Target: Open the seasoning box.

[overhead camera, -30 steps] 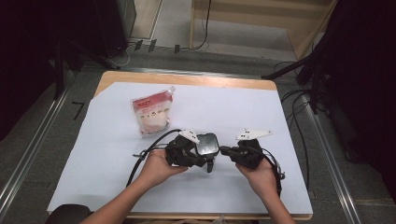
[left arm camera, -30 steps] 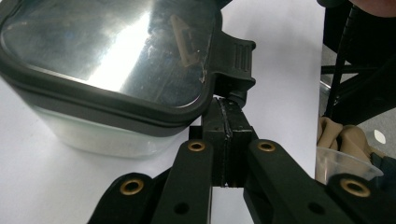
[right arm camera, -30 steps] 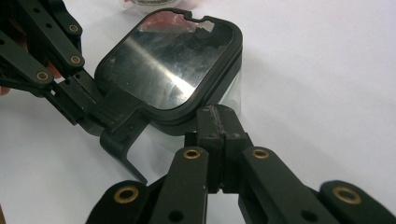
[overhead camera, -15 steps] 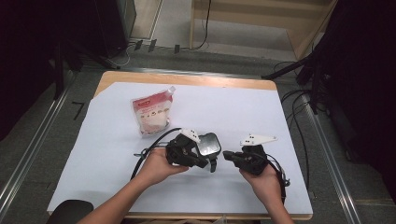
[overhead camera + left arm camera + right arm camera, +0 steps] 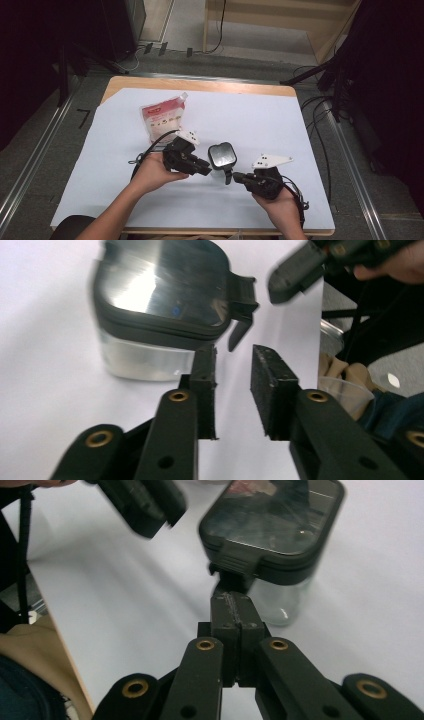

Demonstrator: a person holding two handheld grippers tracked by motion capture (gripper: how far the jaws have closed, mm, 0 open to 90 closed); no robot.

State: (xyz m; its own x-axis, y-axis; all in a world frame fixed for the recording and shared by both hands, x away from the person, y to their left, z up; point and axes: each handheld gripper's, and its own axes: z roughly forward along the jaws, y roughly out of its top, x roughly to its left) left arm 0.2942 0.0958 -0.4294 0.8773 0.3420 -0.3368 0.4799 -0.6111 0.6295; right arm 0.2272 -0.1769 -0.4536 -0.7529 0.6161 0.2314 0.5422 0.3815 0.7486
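The right gripper (image 5: 239, 176) is seen with its jaws pressed together, their tips right at the latch tab (image 5: 235, 562) of the jar (image 5: 221, 159); whether the tab's hanging end is pinched between them cannot be told, since the tips hide it. The left gripper (image 5: 234, 365) is held just beside the jar's lid (image 5: 165, 287), its jaws parted with nothing between them, having just been opening.

The jar is found near the middle of the white sheet (image 5: 250, 115), between the two grippers, its dark lid seated on a clear glass body (image 5: 280, 605) that stands upright on the sheet. A red-and-white pouch (image 5: 161, 119) is laid farther back, well apart from the jar.

The step in hand is judged to be the working of the lid's clasp: the lid has been let go on one side and the tab is being addressed on the other. For the next move, the tab would need to be drawn away from the jar while the body is steadied, or the jar could be tipped.

The sheet is spread over a wooden table (image 5: 200, 84); beyond it a grey floor (image 5: 190, 25), trailing cables (image 5: 320, 107) and dark equipment (image 5: 75, 25) are made out.
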